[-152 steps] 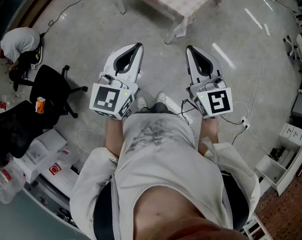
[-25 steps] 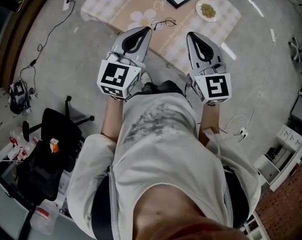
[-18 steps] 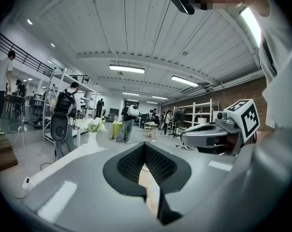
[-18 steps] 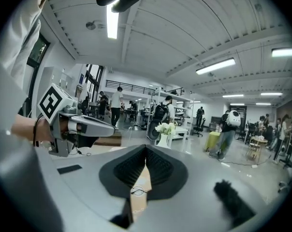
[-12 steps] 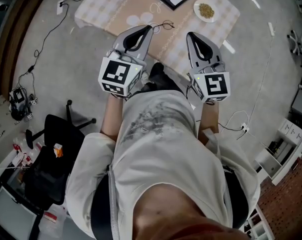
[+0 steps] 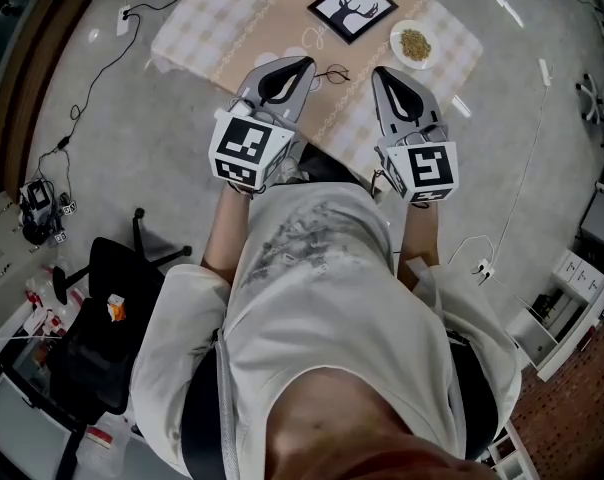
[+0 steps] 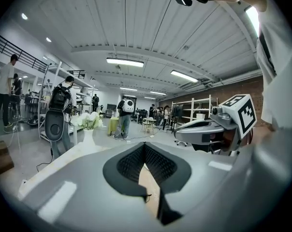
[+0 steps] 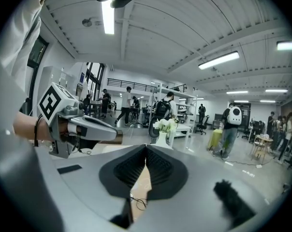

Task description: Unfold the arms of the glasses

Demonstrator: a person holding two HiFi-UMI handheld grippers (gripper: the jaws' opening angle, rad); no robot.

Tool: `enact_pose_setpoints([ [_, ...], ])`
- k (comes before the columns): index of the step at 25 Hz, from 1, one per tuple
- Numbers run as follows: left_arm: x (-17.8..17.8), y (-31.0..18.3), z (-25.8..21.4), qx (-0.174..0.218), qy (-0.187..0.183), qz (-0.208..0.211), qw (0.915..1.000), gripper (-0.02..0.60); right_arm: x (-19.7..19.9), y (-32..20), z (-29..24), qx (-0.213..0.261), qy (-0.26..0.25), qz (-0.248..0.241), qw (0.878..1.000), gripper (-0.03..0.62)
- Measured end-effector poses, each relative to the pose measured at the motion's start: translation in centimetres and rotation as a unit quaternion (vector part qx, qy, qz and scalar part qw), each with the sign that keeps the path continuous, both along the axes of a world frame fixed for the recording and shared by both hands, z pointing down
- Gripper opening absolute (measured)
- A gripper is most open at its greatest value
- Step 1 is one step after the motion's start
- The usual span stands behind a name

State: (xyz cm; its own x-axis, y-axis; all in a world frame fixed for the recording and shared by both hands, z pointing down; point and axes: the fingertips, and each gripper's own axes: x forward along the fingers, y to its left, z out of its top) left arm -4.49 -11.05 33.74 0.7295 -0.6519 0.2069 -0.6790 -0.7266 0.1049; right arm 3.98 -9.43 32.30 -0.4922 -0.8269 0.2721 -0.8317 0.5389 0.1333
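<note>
Checked cloth covers the counter (image 6: 212,18), which stands on a grey concrete floor, with a framed deer picture (image 6: 353,8) and a plate of grains (image 6: 413,43) toward its far side. The glasses (image 6: 330,71) lie on the cloth just past the tip of the left gripper (image 6: 302,64), between it and the right gripper (image 6: 380,72); neither touches them. Both pairs of jaws are clenched tip to tip on nothing. Such thin wire frames are probably light, springy and easily bent, with slippery lenses, so one gripper should gently steady the rim or bridge while the other draws each arm out near its hinge
</note>
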Motion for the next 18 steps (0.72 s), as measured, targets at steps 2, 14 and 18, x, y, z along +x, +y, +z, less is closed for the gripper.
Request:
enact_pose_setpoints([
  [2, 0.3, -0.6, 0.3, -0.002, -0.003, 0.006, 1.0000, 0.011, 0.0, -0.5, 0.5, -0.005, 0.000, 0.000, 1.000, 0.017],
  [14, 2.0, -3.0, 2.8, -0.020, -0.021, 0.044, 0.9986, 0.011, 1.0, -2.6, 3.7, -0.045, 0.007, 0.013, 0.999, 0.017],
  [18, 2.7, -3.5, 4.0, -0.029, -0.037, 0.058, 0.9972, 0.011, 1.2, -3.1, 5.0, -0.061, 0.019, 0.012, 0.998, 0.017],
])
